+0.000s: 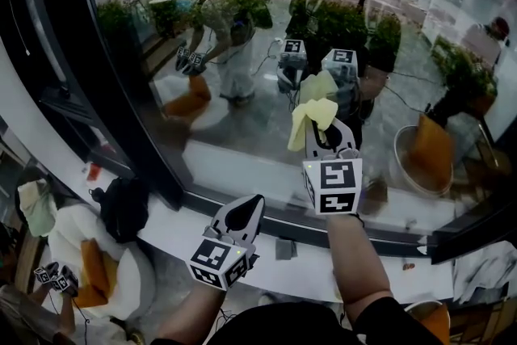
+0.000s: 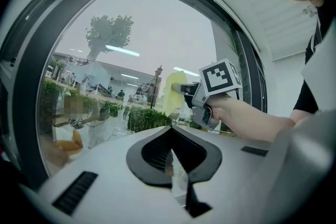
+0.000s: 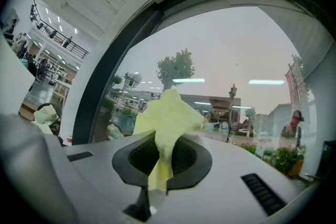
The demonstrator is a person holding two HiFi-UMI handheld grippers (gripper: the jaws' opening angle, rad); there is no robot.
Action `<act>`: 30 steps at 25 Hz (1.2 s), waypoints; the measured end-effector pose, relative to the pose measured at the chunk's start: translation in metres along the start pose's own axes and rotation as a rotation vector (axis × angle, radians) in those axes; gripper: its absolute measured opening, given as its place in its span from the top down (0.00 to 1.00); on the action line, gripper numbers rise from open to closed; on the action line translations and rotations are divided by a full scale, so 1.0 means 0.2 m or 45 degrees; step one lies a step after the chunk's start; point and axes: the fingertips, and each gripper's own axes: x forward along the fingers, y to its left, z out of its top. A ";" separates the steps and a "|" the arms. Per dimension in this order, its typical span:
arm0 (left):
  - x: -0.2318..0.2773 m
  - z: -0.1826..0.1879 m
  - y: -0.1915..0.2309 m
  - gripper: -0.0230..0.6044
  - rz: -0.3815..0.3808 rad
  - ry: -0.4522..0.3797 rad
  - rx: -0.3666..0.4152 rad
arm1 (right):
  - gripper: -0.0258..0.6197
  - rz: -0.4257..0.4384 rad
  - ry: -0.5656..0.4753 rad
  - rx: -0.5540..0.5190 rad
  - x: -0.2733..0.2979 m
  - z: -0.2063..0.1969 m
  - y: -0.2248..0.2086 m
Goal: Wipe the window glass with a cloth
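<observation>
A yellow cloth (image 1: pixel 311 119) sticks out of my right gripper (image 1: pixel 330 143), which is shut on it and held up close to the big window glass (image 1: pixel 266 20). In the right gripper view the cloth (image 3: pixel 165 123) fans out beyond the jaws against the glass (image 3: pixel 236 44). My left gripper (image 1: pixel 242 216) hangs lower, near the white sill (image 1: pixel 242 242), shut with nothing in it. The left gripper view shows its closed jaws (image 2: pixel 170 153) pointing at the glass, with the right gripper (image 2: pixel 210 89) and its cloth (image 2: pixel 173 93) to the right.
A dark window frame (image 1: pixel 97 69) runs down the left and along the bottom of the pane. Reflections of both grippers and the person show in the glass. A black bag (image 1: pixel 123 206) and a round chair (image 1: pixel 89 262) lie lower left.
</observation>
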 end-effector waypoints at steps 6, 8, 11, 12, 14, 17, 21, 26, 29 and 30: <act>-0.02 0.02 0.01 0.95 0.016 -0.016 0.010 | 0.89 0.003 0.008 0.013 0.00 -0.01 0.00; -0.03 0.01 0.01 0.95 0.018 -0.014 0.011 | 0.89 0.011 0.011 0.018 0.01 -0.01 0.00; -0.04 0.01 0.00 0.95 0.016 -0.016 0.018 | 0.89 0.030 0.005 0.013 -0.01 0.00 0.03; -0.04 0.00 -0.01 0.95 0.014 -0.019 0.021 | 0.89 0.036 0.001 0.009 -0.01 0.01 0.04; -0.04 0.00 -0.01 0.95 0.014 -0.024 0.024 | 0.89 0.048 -0.012 0.001 -0.02 0.02 0.05; -0.05 0.01 -0.01 0.95 0.016 -0.030 0.030 | 0.89 0.061 -0.033 -0.013 -0.02 0.07 0.07; -0.04 0.03 -0.01 0.95 0.016 -0.038 0.038 | 0.89 0.066 -0.069 -0.029 -0.02 0.14 0.08; -0.04 0.06 -0.02 0.95 0.012 -0.041 0.045 | 0.89 0.064 -0.114 -0.053 -0.02 0.27 0.06; -0.02 0.03 -0.05 0.95 -0.030 -0.040 0.082 | 0.89 0.054 -0.126 -0.055 -0.02 0.31 0.01; -0.01 0.03 -0.06 0.95 -0.038 -0.042 0.089 | 0.89 0.049 -0.129 -0.055 -0.02 0.32 -0.01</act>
